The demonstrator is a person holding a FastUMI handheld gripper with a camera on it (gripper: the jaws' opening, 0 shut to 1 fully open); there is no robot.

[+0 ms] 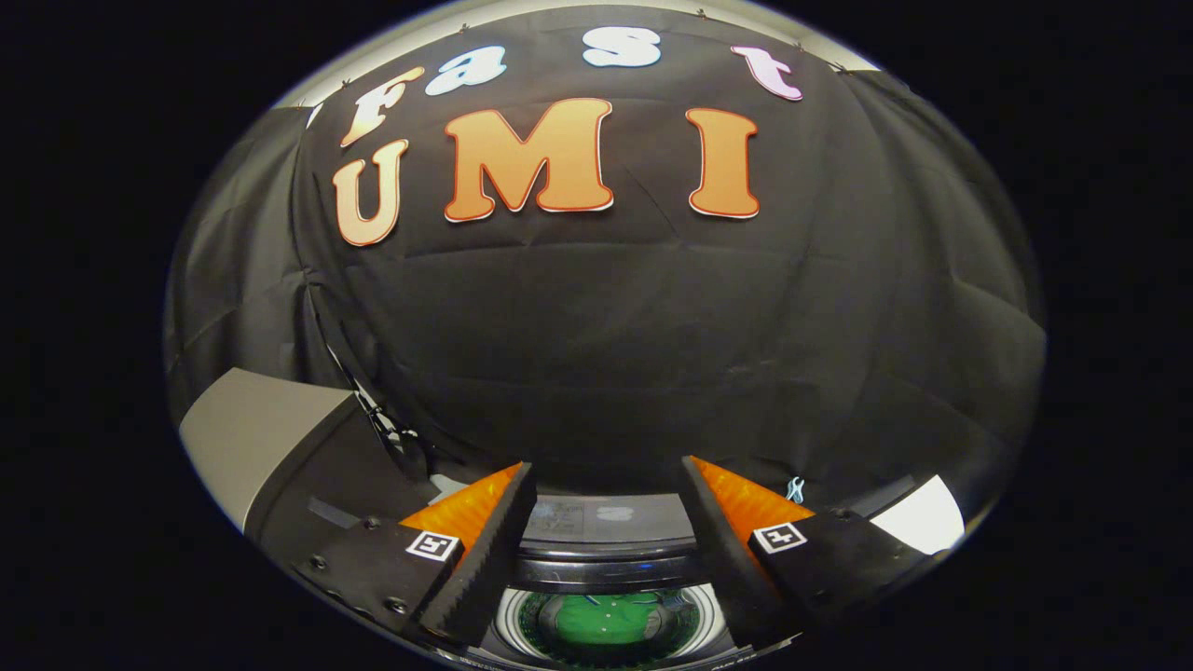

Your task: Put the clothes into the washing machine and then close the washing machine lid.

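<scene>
My gripper (pixel 608 468) is open with nothing between its fingers, held above the washing machine and facing the booth's back wall. Below and between the fingers lies the machine's round drum opening (pixel 511 623) with a pale rim. Green clothing (pixel 606 620) lies inside the drum. Beyond the opening runs the machine's grey back panel (pixel 606 517), just ahead of the fingertips. The lid cannot be made out for sure.
A grey slanted flat panel (pixel 256 433) stands to the left of the left finger, beside a dark surface (pixel 335 503). A white patch (pixel 923 514) shows to the right of the right finger. The black cloth wall rises close behind the machine.
</scene>
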